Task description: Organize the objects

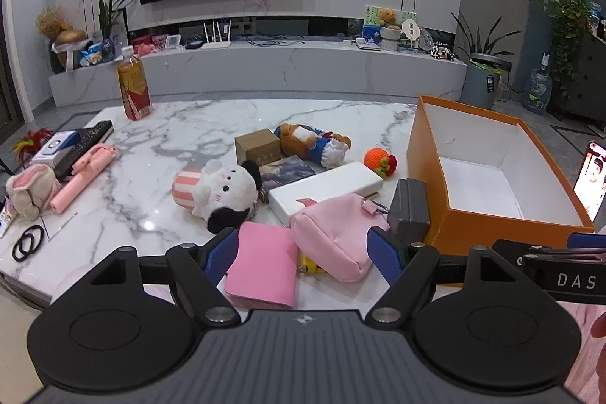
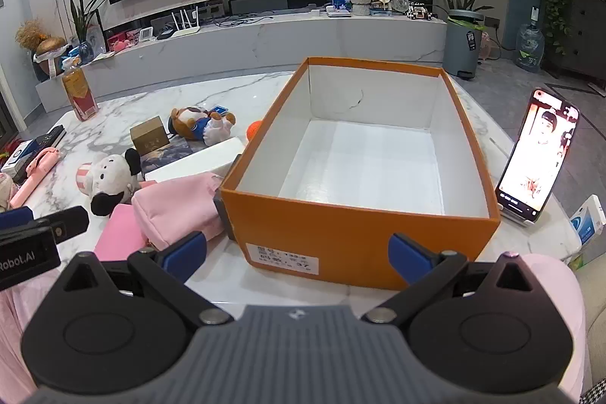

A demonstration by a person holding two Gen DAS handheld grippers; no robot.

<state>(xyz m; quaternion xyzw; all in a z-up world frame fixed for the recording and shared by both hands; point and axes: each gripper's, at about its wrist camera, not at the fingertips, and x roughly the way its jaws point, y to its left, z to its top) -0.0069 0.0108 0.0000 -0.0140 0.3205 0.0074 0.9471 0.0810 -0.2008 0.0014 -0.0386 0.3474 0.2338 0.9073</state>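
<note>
An open orange box (image 2: 352,237) with a white, empty inside stands on the marble table (image 1: 151,146); it also shows in the left wrist view (image 1: 428,154). My left gripper (image 1: 303,252) is open and empty at the near table edge, over a pink notebook (image 1: 261,264) and a pink pouch (image 1: 337,233). My right gripper (image 2: 297,250) is open and empty in front of the box's near wall. A white plush (image 1: 223,192), a bear plush (image 1: 310,142), a white flat box (image 1: 325,190), a brown cube box (image 1: 257,144), an orange knitted toy (image 1: 378,161) and a grey box (image 1: 409,211) lie left of the orange box.
A drink bottle (image 1: 134,86) stands at the far left of the table. Remotes (image 1: 87,139), a pink selfie stick (image 1: 83,173) and hair ties (image 1: 28,241) lie at the left. A lit phone (image 2: 538,154) leans on a stand right of the box.
</note>
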